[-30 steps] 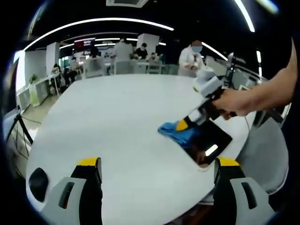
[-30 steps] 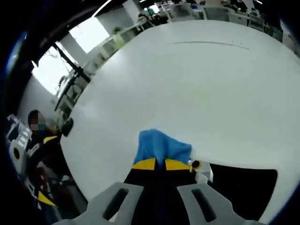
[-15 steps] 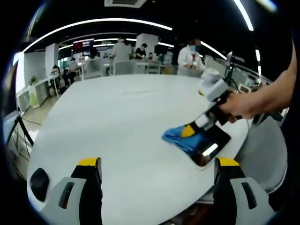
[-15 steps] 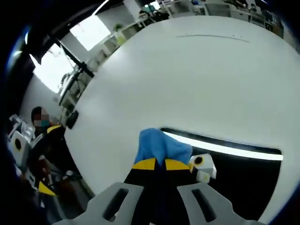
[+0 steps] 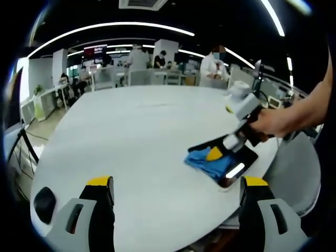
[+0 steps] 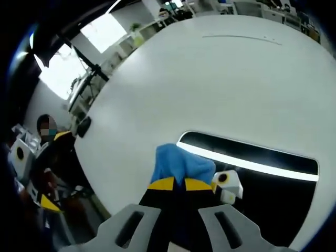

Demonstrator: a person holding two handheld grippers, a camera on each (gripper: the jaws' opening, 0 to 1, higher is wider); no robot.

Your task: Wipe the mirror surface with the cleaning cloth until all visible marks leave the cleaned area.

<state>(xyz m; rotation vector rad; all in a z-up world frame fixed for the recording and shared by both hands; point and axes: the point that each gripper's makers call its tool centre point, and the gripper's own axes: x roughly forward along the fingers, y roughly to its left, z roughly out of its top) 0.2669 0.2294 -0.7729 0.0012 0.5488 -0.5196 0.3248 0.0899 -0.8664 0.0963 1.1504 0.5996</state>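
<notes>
Sliding with the right gripper (image 6: 174, 183), the blue cleaning cloth (image 6: 179, 164) now sits farther onto the dark mirror (image 6: 262, 181), which has come further into the right gripper view, its jaws clenched on the cloth. Lying flat near the white table (image 5: 131, 142) edge, the mirror runs its long axis sideways past the jaw tips, unwiped glass apparently to their right. Well back, the left gripper (image 5: 176, 191) hangs with jaws released, the mirror ahead and right.

blue cloth (image 6: 181, 164) on dark mirror (image 6: 262, 173)
</notes>
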